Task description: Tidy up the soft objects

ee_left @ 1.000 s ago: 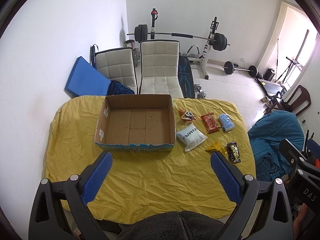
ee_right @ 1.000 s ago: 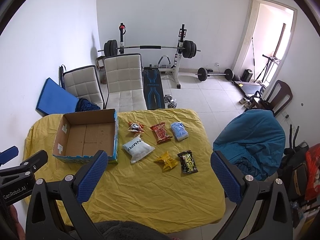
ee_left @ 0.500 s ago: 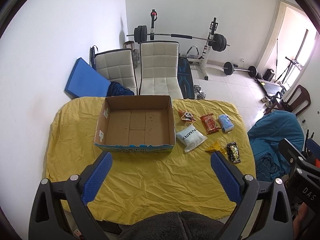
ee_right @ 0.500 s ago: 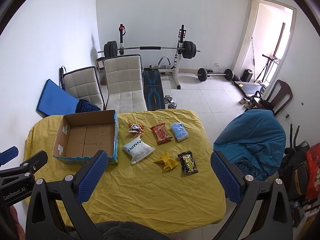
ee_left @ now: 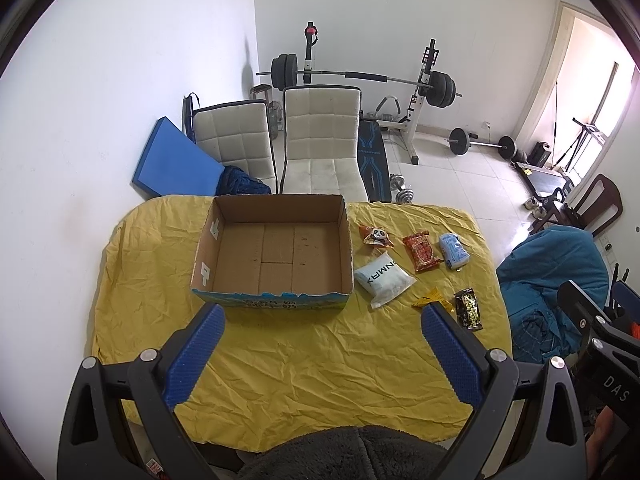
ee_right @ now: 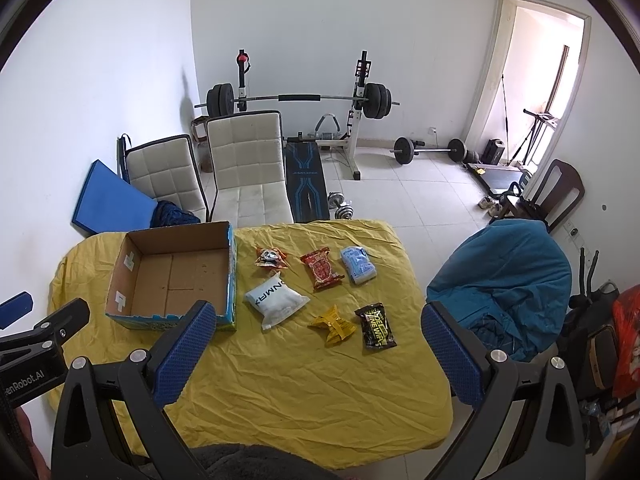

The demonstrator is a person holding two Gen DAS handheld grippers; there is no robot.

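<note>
With both grippers — left gripper (ee_left: 320, 344), right gripper (ee_right: 316, 340) — spread wide, empty above the worktop (ee_right: 280, 380), and pouches beside the empty box (ee_left: 276, 256), best begun with the white pouch (ee_right: 276, 300) — pinched lightly mid-body.

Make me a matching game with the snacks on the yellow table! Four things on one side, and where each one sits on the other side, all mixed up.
Things:
1. white pouch
2. panda packet
3. black packet
4. light blue packet

Places:
A. far row, the end farthest from the cardboard box
B. near row, right beside the yellow packet
C. far row, closest to the box
D. near row, closest to the box

Pairs: 1-D, 2-C, 3-B, 4-A
</note>
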